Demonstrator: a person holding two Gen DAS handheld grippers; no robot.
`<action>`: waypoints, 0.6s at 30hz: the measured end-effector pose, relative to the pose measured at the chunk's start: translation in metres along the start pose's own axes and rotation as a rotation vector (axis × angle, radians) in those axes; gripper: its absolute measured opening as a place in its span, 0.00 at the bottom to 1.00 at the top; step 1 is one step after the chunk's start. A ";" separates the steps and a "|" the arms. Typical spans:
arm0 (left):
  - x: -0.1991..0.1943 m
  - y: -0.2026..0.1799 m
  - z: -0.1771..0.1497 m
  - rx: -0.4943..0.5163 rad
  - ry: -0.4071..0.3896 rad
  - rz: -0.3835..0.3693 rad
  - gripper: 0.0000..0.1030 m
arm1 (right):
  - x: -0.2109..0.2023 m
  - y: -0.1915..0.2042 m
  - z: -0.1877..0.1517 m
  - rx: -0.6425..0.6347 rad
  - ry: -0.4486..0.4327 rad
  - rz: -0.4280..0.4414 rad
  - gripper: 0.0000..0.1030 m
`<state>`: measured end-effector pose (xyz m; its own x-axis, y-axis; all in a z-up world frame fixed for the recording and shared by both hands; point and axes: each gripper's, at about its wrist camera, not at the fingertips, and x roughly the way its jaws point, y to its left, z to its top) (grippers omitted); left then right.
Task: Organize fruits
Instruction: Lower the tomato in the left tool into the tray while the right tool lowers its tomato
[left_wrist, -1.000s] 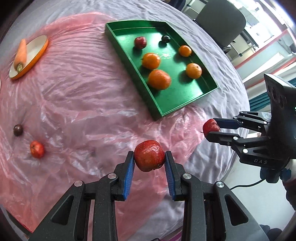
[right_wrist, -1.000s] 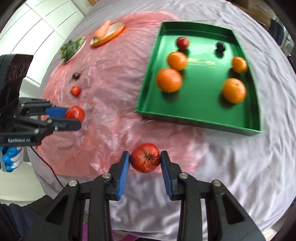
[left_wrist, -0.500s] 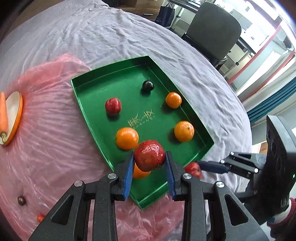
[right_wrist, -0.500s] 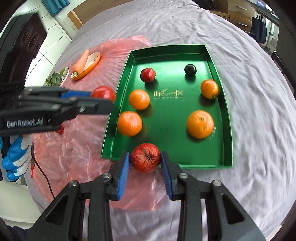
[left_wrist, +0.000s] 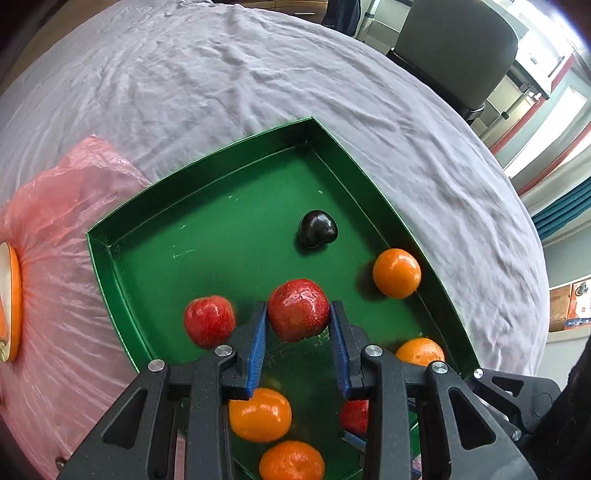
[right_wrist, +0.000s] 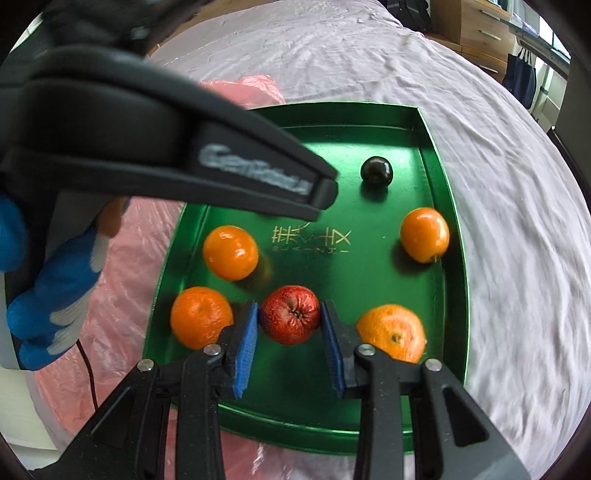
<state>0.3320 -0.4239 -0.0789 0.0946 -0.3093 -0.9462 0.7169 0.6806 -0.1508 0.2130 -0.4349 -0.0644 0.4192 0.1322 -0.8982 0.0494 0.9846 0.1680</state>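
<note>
The desk (left_wrist: 258, 81), under its creased grey cloth, carries the green tray (right_wrist: 448, 229) that I am sorting the fruit into, with a pink plastic sheet (left_wrist: 55, 229) spread beside the tray's left wall. I judge the tray to be the collecting place, since four oranges lie in it, one being the orange (right_wrist: 424, 234) against the right wall, along with a loose red fruit (left_wrist: 209, 320) near the left wall and a dark plum (right_wrist: 376, 170) toward the far right corner. I hold both tools above the tray floor so that each fruit can be set down among the others rather than dropped from outside the rim. My left tool (left_wrist: 298, 334) is clamped on a glossy red apple (left_wrist: 298, 309), its blue pads pressed against both sides, over the middle of the tray. My right tool (right_wrist: 290, 332) is likewise clamped on a duller, wrinkled red apple (right_wrist: 291, 319), its stem end facing the camera, hanging over the near half between two oranges. Neither apple appears to rest on the tray yet.
</note>
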 end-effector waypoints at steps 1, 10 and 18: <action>0.006 -0.001 0.002 0.003 0.006 0.010 0.27 | 0.002 0.000 0.001 -0.007 0.000 -0.004 0.45; 0.034 0.005 0.008 0.002 0.031 0.039 0.27 | 0.018 0.000 0.006 -0.021 0.009 -0.020 0.45; 0.036 0.005 0.009 0.009 0.024 0.043 0.27 | 0.026 0.008 0.012 -0.048 0.009 -0.030 0.46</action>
<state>0.3451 -0.4375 -0.1107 0.1091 -0.2638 -0.9584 0.7186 0.6871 -0.1073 0.2353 -0.4252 -0.0810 0.4099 0.1030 -0.9063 0.0179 0.9925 0.1209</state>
